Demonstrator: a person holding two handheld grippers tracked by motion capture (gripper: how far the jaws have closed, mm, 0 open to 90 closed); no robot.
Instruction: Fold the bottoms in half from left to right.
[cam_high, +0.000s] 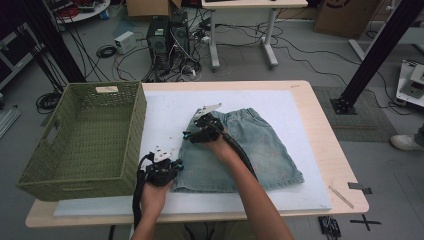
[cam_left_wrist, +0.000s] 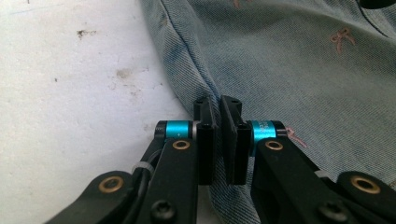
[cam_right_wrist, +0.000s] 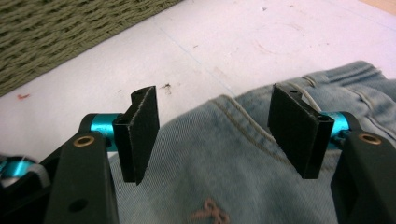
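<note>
Skirt (cam_high: 240, 150) hem pinched in left gripper (cam_left_wrist: 218, 140); right gripper (cam_right_wrist: 215, 135), jaws agape over waistband, may grab one layer only

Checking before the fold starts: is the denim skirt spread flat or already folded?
Spread flat. The skirt lies open on the white mat, waistband and hem both showing; the left gripper pinches its side edge.

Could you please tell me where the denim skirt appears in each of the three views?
High view: denim skirt right of centre on the white mat.
Left gripper view: it covers the right half, side seam between the jaws.
Right gripper view: lower right, waistband corner between the jaws.
Shared landmark: the white mat.
</note>
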